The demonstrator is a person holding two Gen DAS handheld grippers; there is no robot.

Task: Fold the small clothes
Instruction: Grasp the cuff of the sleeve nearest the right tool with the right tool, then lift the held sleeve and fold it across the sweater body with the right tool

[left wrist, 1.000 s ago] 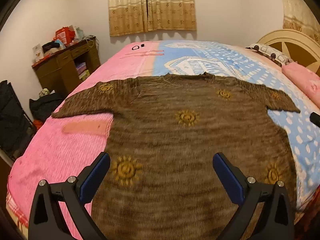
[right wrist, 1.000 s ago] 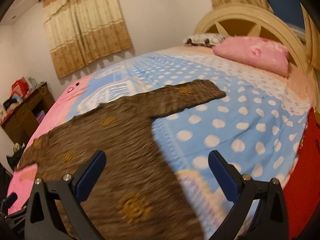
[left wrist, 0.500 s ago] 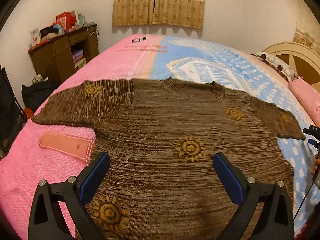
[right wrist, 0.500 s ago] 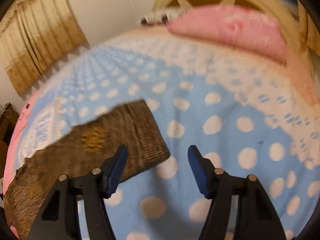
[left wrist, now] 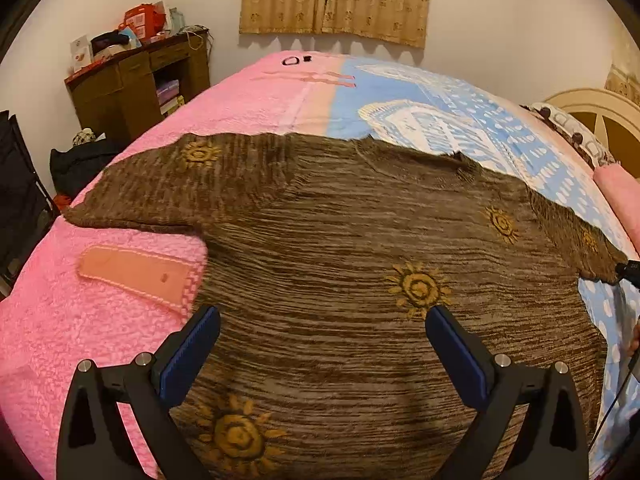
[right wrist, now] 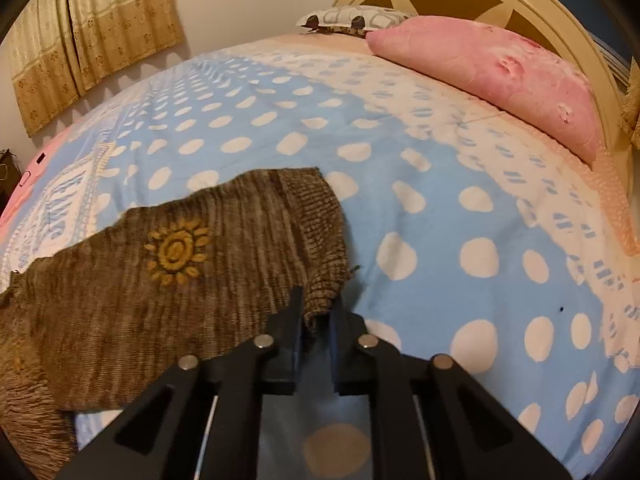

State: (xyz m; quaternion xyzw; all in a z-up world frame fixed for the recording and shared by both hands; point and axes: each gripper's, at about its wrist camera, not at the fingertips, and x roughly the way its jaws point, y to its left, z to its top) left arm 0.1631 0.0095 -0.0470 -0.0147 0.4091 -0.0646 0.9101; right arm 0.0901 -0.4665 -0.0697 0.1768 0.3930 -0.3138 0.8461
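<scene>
Right gripper (right wrist: pixel 316 312), bottom centre of the right wrist view: fingers pinched together on the cuff of the sweater sleeve (right wrist: pixel 320 240), the knit bunched between them. Left gripper (left wrist: pixel 322 344), bottom of the left wrist view: fingers spread wide, holding nothing, hovering over the lower body of the brown sweater (left wrist: pixel 340 260). Sweater lies flat, front up, across the bed (right wrist: pixel 460 220) — body centre frame, one sleeve out to mid-left over the pink part of the cover, the other running to the right edge. Sun motifs all visible, no crease or fold in it. Progress: nothing folded yet — this looks like the first sleeve fold starting; other sleeve and body folds are left.
</scene>
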